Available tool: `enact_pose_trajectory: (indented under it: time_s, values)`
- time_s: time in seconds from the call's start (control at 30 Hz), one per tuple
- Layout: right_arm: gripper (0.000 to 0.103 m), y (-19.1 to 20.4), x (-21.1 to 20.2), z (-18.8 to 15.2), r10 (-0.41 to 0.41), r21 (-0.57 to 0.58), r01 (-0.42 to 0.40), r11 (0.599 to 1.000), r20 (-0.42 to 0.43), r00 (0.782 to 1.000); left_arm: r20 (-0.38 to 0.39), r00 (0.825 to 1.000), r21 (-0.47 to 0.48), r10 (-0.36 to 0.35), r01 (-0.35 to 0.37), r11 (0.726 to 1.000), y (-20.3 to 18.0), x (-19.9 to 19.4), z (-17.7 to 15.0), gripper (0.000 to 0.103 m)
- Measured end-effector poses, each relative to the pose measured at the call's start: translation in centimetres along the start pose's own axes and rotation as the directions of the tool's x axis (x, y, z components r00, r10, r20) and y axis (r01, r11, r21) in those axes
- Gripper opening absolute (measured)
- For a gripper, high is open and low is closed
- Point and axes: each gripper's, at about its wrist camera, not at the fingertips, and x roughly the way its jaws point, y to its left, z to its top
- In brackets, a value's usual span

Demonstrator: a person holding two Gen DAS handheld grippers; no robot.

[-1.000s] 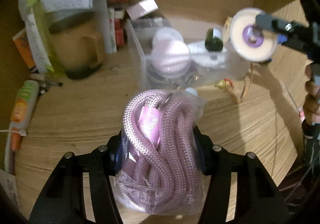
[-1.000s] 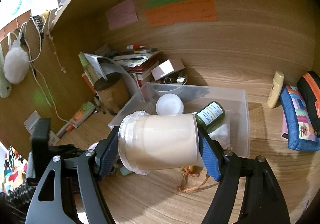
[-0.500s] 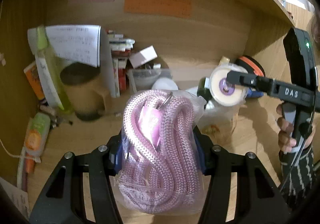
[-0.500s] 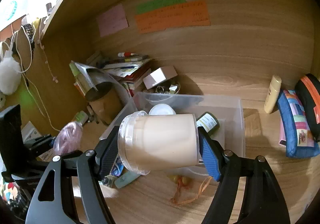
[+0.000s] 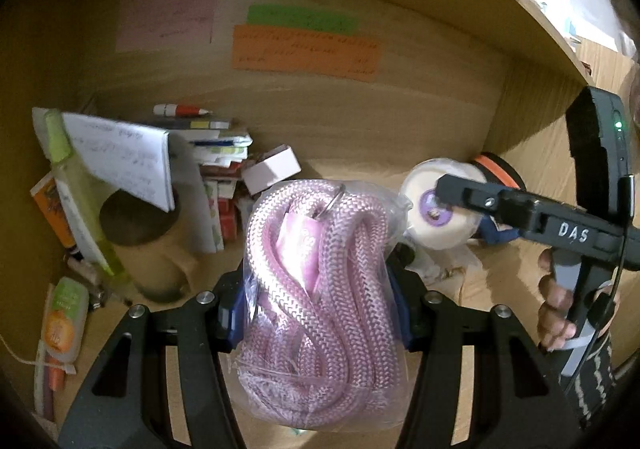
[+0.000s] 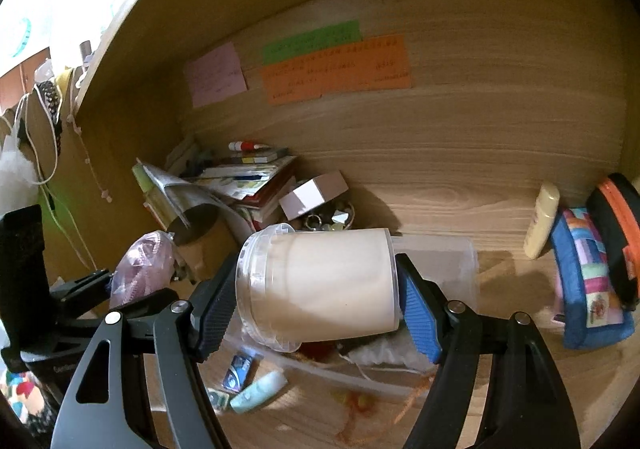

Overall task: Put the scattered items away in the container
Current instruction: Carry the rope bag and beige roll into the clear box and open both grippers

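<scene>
The left gripper [image 5: 318,291] is clamping a clear bag of coiled pink rope [image 5: 320,301] between its 2 blue-padded fingers [image 5: 230,323], the pads pressing into the bag's sides about halfway up. The bundle is standing with its long axis running away from the camera along the fingers, the metal ring end pointing toward the back wall and the loose coils hanging below the pads. It is being held in the air above the wooden bench [image 5: 352,177], in front of the stack of books [image 5: 218,169] and the small white box [image 5: 272,169]. The right gripper [image 6: 318,289] is gripping a cream jar [image 6: 320,285] with its 2 fingers [image 6: 420,323] closed on the 2 ends, so the jar is lying sideways across the gap, its long axis running left to right with the clear ribbed lid end pointing left and tilted slightly upward. The jar is hovering over the clear plastic container [image 6: 452,269], which is sitting on the bench and showing behind and below it, with white material lying inside. In the left wrist view the same jar is showing end-on, a purple disc at its centre, just right of the rope bag. A small tube [image 6: 260,393] and a small packet [image 6: 238,371] are lying on the bench in front of the container, and a pale bottle [image 6: 540,221] and a patchwork pouch [image 6: 588,281] are resting to its right.
</scene>
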Motion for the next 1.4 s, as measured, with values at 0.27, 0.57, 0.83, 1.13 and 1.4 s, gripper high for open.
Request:
enact_pose_trajectory:
  time_s: [0.27, 0.57, 0.83, 1.13, 1.4]
  values:
    - [0.071, -0.7, 3.7, 0.4, -0.017, 0.000, 0.017, 1.000, -0.041, 0.999, -0.025, 1.000, -0.008, -0.008, 0.007, 1.000, -0.6, 3.5, 0.9, 0.056]
    - [0.071, -2.6, 6.2, 0.0, -0.133, 0.002, 0.133, 0.991, -0.057, 0.989, -0.078, 0.997, -0.024, 0.009, -0.011, 1.000, -0.4, 8.2, 2.5, 0.056]
    - [0.071, -4.3, 6.7, -0.7, -0.160, 0.000, 0.160, 0.987, -0.079, 0.984, -0.161, 0.986, -0.090, -0.034, 0.020, 0.996, 0.9, 12.0, 1.2, 0.056]
    - [0.071, -3.9, 7.1, -1.1, -0.166, -0.021, 0.165, 0.986, -0.081, 0.983, -0.178, 0.984, -0.055, 0.002, -0.012, 0.998, 1.1, 12.5, -0.2, 0.057]
    - [0.072, -2.5, 7.5, -1.8, -0.171, -0.087, 0.164, 0.983, -0.077, 0.982, -0.172, 0.984, -0.028, 0.042, -0.048, 0.998, 1.1, 12.2, -0.1, 0.063]
